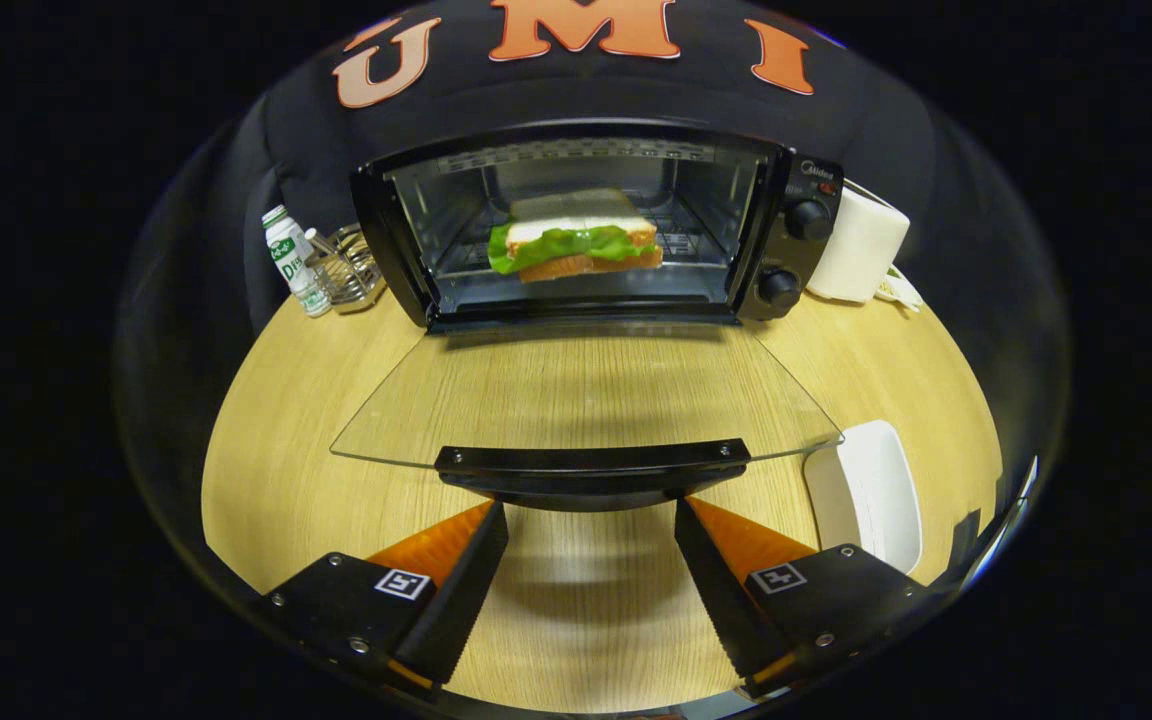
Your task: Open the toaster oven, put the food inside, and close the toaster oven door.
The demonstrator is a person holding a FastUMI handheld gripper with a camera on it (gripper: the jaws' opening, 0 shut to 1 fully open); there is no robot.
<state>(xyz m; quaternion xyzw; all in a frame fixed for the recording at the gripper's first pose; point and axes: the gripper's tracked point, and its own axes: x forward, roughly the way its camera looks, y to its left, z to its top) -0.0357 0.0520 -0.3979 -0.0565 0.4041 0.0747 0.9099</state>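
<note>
A black toaster oven (796, 240) stands at the back of the wooden table, its glass door (586, 390) folded down flat toward me. A sandwich (576, 240) with white bread and green lettuce lies on the rack inside the oven. The door's black handle (591, 465) runs across just ahead of my fingertips. My gripper (591, 515) is open, the two fingers spread wide below the handle with only bare table between them, and I cannot tell whether the tips touch the handle.
A white plate (866, 495) lies to the right of the open door, beside the right finger. A small bottle (294, 260) and a wire holder (348, 270) stand left of the oven. A white box (856, 245) sits to its right.
</note>
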